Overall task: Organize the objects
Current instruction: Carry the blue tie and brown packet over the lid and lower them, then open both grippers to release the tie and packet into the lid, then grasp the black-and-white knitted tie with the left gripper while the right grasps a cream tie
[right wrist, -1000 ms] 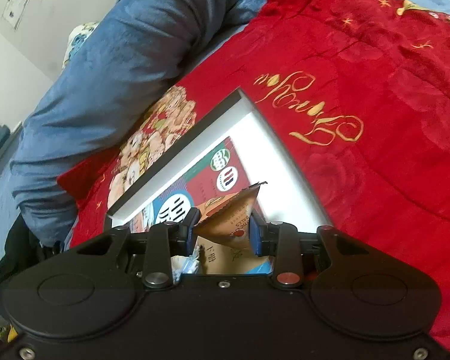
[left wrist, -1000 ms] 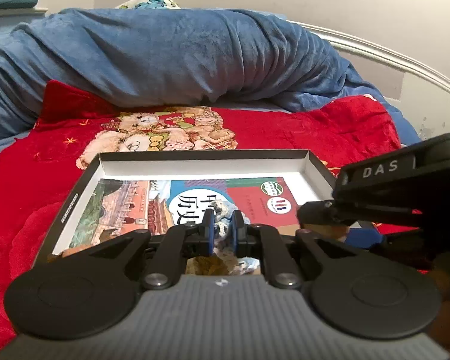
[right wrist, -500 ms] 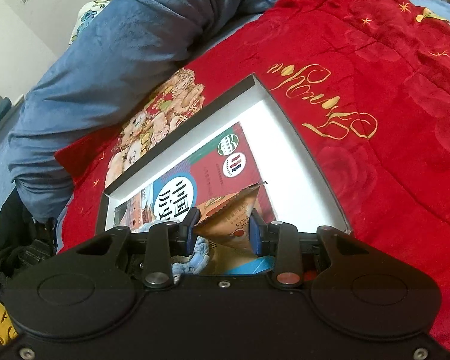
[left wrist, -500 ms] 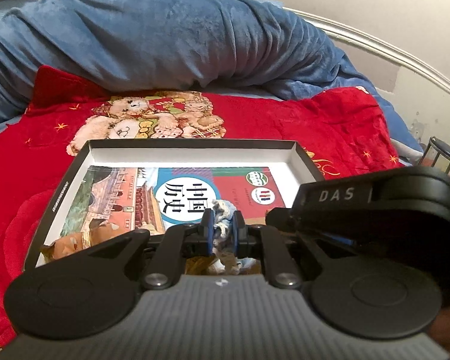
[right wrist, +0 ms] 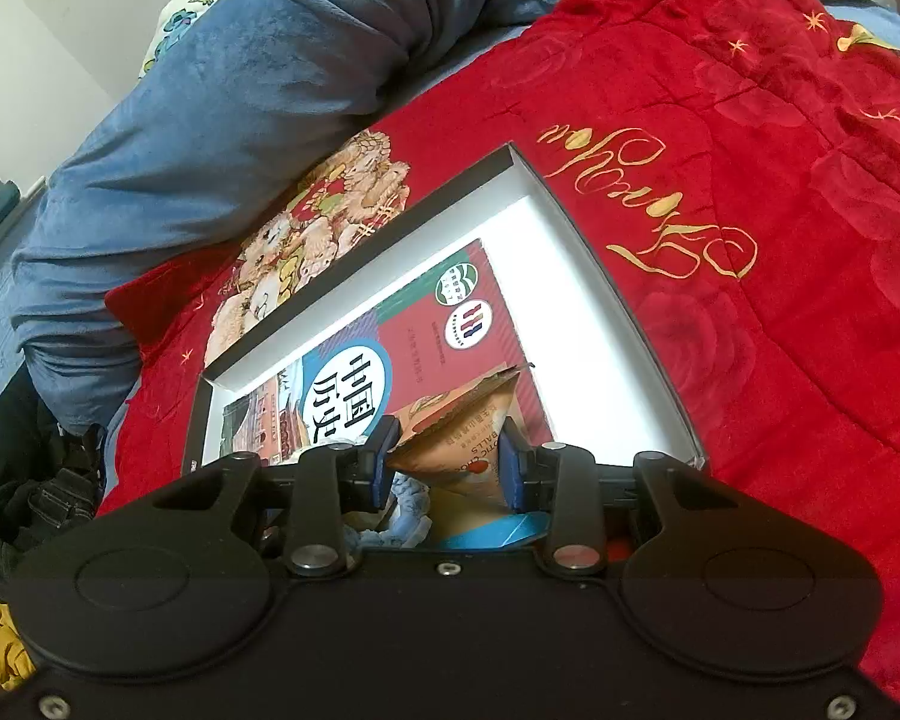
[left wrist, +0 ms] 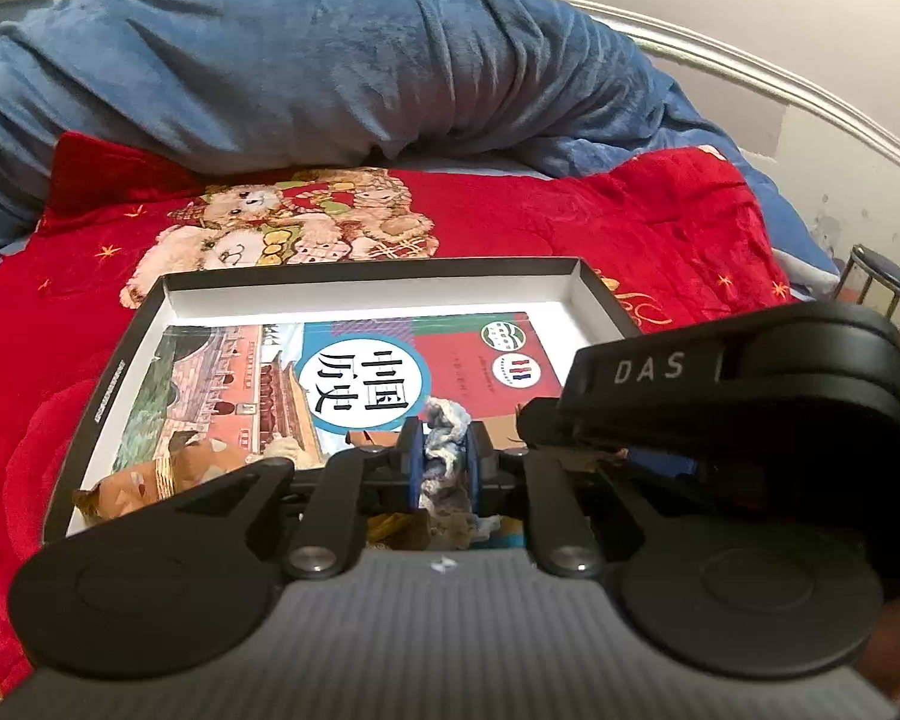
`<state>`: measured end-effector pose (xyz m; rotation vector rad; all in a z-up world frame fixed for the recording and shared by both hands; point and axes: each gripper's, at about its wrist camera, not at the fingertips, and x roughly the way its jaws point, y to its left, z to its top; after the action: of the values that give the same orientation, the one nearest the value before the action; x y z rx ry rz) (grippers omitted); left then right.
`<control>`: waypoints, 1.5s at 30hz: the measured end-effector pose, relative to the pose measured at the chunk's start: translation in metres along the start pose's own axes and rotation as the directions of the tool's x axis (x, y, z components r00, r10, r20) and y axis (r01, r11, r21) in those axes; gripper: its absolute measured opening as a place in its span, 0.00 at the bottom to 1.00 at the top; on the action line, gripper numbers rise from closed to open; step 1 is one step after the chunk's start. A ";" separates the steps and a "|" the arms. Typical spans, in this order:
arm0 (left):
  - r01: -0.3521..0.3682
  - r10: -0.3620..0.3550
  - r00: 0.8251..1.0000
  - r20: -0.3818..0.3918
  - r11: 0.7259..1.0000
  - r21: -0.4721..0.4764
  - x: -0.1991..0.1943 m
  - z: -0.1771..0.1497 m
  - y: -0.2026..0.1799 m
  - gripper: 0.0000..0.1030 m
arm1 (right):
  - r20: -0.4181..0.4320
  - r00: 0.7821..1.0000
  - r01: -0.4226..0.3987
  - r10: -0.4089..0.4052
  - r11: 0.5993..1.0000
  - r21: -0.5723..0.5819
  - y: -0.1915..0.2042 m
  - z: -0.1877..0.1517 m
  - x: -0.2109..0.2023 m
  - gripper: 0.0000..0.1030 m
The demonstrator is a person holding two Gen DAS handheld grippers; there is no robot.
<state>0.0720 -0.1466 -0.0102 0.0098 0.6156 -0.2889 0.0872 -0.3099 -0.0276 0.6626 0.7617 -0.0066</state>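
A shallow black box with a white inside point(left wrist: 366, 291) point(right wrist: 606, 276) lies on the red blanket. A history textbook point(left wrist: 354, 372) point(right wrist: 354, 384) lies flat in it. My left gripper point(left wrist: 443, 450) is shut on a blue-white braided rope point(left wrist: 444, 420) held over the book. My right gripper point(right wrist: 447, 459) is shut on an orange snack packet point(right wrist: 468, 420) above the box's near right part; its black body point(left wrist: 720, 396) shows at the right of the left wrist view. Another orange packet point(left wrist: 150, 474) lies in the box's near left corner.
A red blanket with teddy bears point(left wrist: 282, 228) and gold script point(right wrist: 660, 192) covers the bed. A rolled blue blanket point(left wrist: 330, 72) point(right wrist: 240, 90) lies behind the box. A stool point(left wrist: 882, 282) stands at the far right. Dark clothes point(right wrist: 24, 480) lie left of the bed.
Both grippers have risen and drawn back a little, so more of the box and book shows. Each keeps its hold: the rope in the left, the packet in the right.
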 end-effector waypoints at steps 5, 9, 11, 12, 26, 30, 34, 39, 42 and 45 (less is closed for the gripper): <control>0.012 -0.012 1.000 0.000 1.000 -0.003 0.000 0.001 0.002 0.34 | -0.011 1.000 -0.013 0.013 1.000 0.003 0.001 -0.001 0.000 0.33; 0.027 -0.027 1.000 -0.005 0.999 -0.019 -0.001 0.000 0.004 0.35 | -0.020 1.000 -0.014 0.014 1.000 -0.001 0.001 -0.001 0.001 0.33; 0.033 -0.033 0.999 -0.010 0.999 -0.021 -0.002 0.000 0.004 0.36 | -0.027 0.999 -0.022 0.022 1.000 0.009 0.000 -0.001 0.001 0.33; 0.032 -0.033 0.999 -0.011 0.999 -0.014 -0.003 -0.001 0.004 0.38 | -0.028 0.999 -0.026 0.026 1.000 0.015 -0.001 -0.001 0.001 0.33; 0.019 -0.016 0.991 0.134 1.000 -0.015 -0.056 0.014 0.024 0.79 | 0.035 0.991 -0.130 0.129 0.991 0.020 0.003 0.002 -0.023 0.71; -0.024 0.027 0.978 0.209 1.000 -0.015 -0.081 0.035 0.042 0.81 | 0.100 0.978 -0.180 0.181 0.983 -0.018 0.011 0.004 -0.046 0.77; -0.048 0.054 0.968 0.246 0.998 -0.028 -0.107 0.056 0.062 0.84 | 0.155 0.964 -0.206 0.217 0.975 -0.084 0.022 0.002 -0.070 0.83; -0.081 0.068 0.963 0.260 0.996 0.039 -0.138 0.060 0.074 0.84 | 0.189 0.959 -0.184 0.213 0.970 -0.158 0.037 -0.006 -0.093 0.84; -0.109 0.087 0.960 0.265 0.992 0.069 -0.155 0.050 0.077 0.84 | 0.184 0.960 -0.179 0.210 0.969 -0.168 0.040 -0.016 -0.103 0.84; -0.116 0.092 0.966 0.243 0.990 0.084 -0.163 0.031 0.077 0.84 | 0.160 0.967 -0.177 0.200 0.973 -0.148 0.040 -0.029 -0.108 0.84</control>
<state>-0.0167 -0.0325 0.1024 0.1001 0.3593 -0.2141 -0.0014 -0.2861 0.0487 0.5972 0.5230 0.1576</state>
